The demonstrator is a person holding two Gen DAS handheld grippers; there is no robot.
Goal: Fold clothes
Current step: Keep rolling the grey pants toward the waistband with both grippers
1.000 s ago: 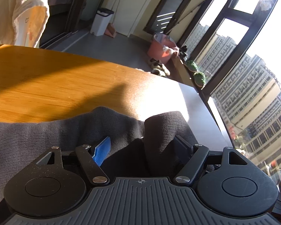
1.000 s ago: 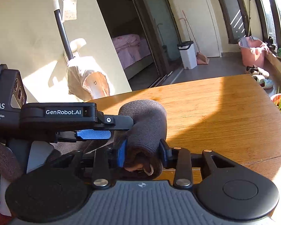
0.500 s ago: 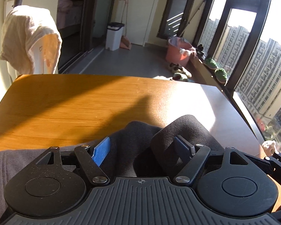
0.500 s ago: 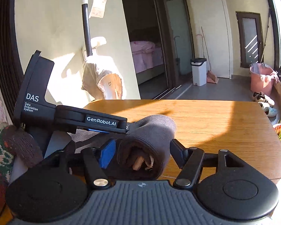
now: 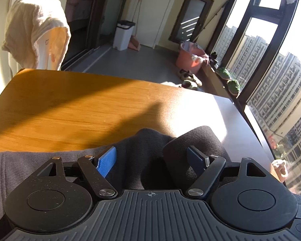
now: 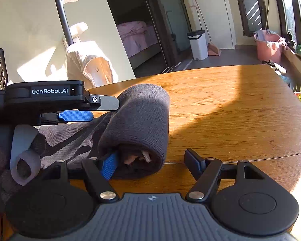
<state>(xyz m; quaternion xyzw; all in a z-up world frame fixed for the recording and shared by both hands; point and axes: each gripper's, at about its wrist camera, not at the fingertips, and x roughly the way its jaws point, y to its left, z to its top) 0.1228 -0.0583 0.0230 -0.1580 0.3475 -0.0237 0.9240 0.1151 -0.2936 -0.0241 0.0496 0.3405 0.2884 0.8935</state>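
A dark grey knit garment (image 6: 138, 124) lies on the wooden table (image 6: 230, 110), its near end folded over into a thick roll. My right gripper (image 6: 150, 163) is open; the roll lies between its fingers, against the left blue pad (image 6: 110, 165) and apart from the right one. My left gripper (image 5: 152, 156) is open over the same garment (image 5: 142, 150), with cloth bunched between its wide-apart fingers. The left gripper also shows in the right wrist view (image 6: 76, 112) at the far left, above the flat part of the garment.
A cream cloth (image 5: 36, 30) hangs over a stand beyond the table's far left corner. A white bin (image 5: 123, 34) and a pink basin (image 5: 188, 57) stand on the floor behind. Plants (image 5: 232, 85) line the window sill on the right.
My right gripper has opened and let go of the rolled end, which now rests on the table. My left gripper has stayed open over the garment, shifting only slightly.
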